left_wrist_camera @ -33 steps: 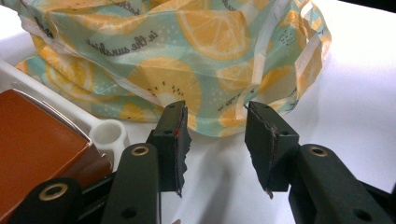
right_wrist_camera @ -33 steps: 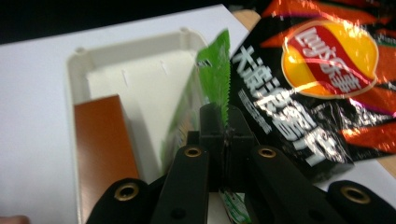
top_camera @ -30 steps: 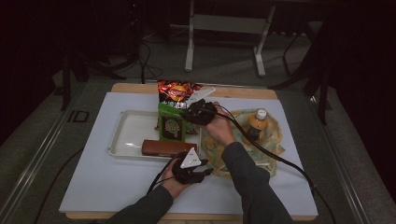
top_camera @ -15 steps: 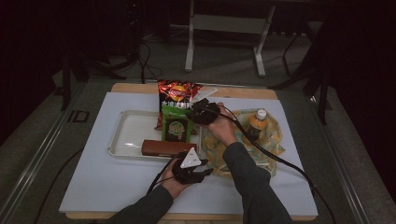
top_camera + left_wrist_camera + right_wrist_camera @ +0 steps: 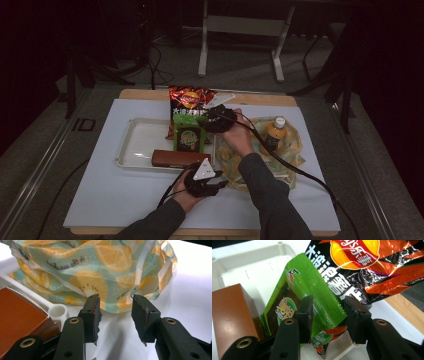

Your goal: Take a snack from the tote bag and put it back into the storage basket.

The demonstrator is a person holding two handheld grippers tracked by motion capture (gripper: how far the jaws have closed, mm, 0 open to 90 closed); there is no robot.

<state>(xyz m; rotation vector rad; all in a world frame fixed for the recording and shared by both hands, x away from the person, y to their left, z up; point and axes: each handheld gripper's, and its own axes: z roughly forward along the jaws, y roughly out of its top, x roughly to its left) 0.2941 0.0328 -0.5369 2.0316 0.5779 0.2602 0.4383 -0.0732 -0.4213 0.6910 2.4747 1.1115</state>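
A green snack packet (image 5: 294, 302) lies in the white tray (image 5: 135, 145) and leans on a red-and-black chips bag (image 5: 367, 267). My right gripper (image 5: 328, 315) has just been opening. The packet's serrated top edge sits between its jaws, and the pads stand off it. From above, the right gripper (image 5: 216, 120) hovers at the tray's right end, over the green packet (image 5: 189, 137) and beside the chips bag (image 5: 189, 100). My left gripper (image 5: 115, 315) is open and holds nothing. It rests low on the table, pointing at a lemon-print cloth bag (image 5: 100, 270). In the high view the left gripper (image 5: 206, 182) is near the front edge.
A brown box (image 5: 177, 158) lies along the tray's front rim, also close at left in the left gripper view (image 5: 20, 312). An orange-drink bottle (image 5: 274, 132) stands on the cloth bag (image 5: 287, 150) at the right. Cables trail from both grippers across the white tabletop (image 5: 100, 195).
The green packet has shifted slightly right in the tray, under the right gripper. Both hands have stayed almost where they were.
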